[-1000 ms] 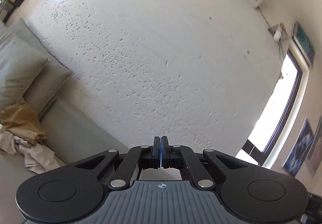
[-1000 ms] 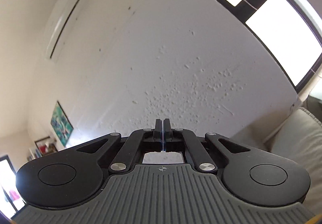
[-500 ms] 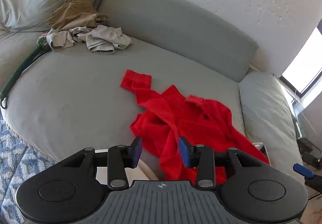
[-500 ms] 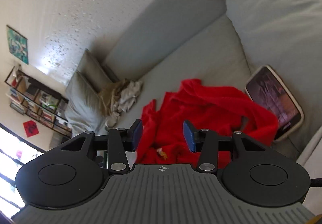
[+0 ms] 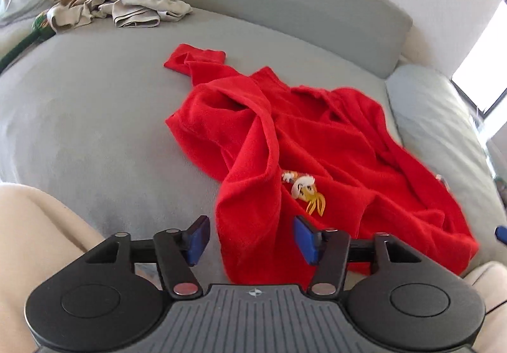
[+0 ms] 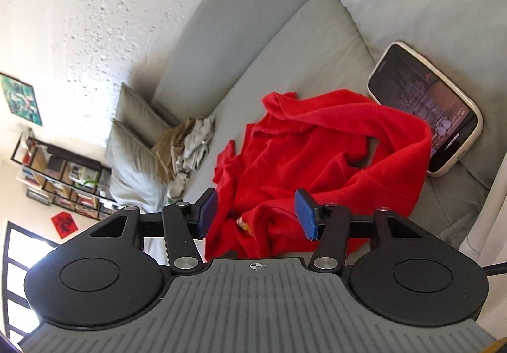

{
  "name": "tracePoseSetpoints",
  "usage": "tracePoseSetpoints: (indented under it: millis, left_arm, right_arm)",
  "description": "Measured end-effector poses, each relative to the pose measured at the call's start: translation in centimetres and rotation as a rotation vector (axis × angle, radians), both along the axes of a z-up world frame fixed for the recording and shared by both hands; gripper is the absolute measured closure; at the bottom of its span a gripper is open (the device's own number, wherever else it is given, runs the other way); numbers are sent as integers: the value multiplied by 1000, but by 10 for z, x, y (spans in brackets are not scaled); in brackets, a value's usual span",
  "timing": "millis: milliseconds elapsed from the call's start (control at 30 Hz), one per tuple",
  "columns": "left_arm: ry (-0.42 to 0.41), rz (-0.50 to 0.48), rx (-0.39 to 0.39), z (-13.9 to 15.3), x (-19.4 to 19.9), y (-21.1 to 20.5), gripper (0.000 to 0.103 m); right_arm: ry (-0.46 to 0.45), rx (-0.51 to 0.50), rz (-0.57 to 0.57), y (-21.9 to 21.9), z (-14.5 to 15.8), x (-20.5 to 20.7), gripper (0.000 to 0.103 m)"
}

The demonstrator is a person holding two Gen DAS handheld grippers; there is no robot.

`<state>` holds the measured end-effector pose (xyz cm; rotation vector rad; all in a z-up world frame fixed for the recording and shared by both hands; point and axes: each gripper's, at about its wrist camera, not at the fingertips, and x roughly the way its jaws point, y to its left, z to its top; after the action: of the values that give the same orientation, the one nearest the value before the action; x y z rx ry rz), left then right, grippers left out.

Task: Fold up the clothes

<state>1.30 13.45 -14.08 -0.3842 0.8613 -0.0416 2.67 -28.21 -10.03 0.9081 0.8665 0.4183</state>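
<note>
A crumpled red fleece garment [image 5: 304,143] with a small cartoon patch [image 5: 305,191] lies on the grey sofa seat [image 5: 82,105]. My left gripper [image 5: 250,238] is open and empty, just above the garment's near edge. The garment also shows in the right wrist view [image 6: 317,156]. My right gripper [image 6: 256,213] is open and empty, hovering over the garment's near bunched folds.
A pile of beige and tan clothes [image 5: 117,1] lies at the sofa's far left by cushions [image 6: 133,143]. A phone [image 6: 434,112] lies on the seat, its edge under the red garment. A green stick [image 5: 28,35] rests at the left. A shelf [image 6: 57,175] stands beyond.
Both grippers swung down from facing the wall to the sofa, opened from shut, and have moved closer to the red garment.
</note>
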Motion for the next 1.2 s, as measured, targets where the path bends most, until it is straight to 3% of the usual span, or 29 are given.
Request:
tracePoseSetpoints:
  millis: [200, 267, 300, 433, 533, 667, 867, 1067, 1200]
  left_arm:
    - [-7, 91, -170, -16, -10, 9, 64]
    - [-25, 111, -192, -10, -12, 12, 81]
    - [-36, 123, -200, -5, -15, 15, 97]
    - [-83, 167, -231, 16, -24, 26, 98]
    - [-118, 201, -255, 32, -30, 35, 98]
    - [-167, 262, -275, 52, -40, 53, 98]
    - [-169, 348, -320, 53, -45, 81, 98]
    - [-123, 352, -306, 39, -40, 80, 97]
    - [-114, 343, -298, 36, -38, 81, 97]
  right_arm:
    - [-2, 3, -8, -3, -4, 0, 46]
    - [4, 5, -13, -4, -6, -1, 46]
    - [7, 5, -16, -4, -7, -1, 46]
    - [17, 6, -73, -15, -9, -4, 45]
    - [28, 29, -131, -27, -12, -6, 33]
    - [88, 53, -188, -36, -24, -7, 32]
    - [177, 13, -251, -40, -49, -12, 32]
    - [255, -82, -128, -13, -88, -12, 32]
    - [219, -217, -78, 3, -98, -10, 36]
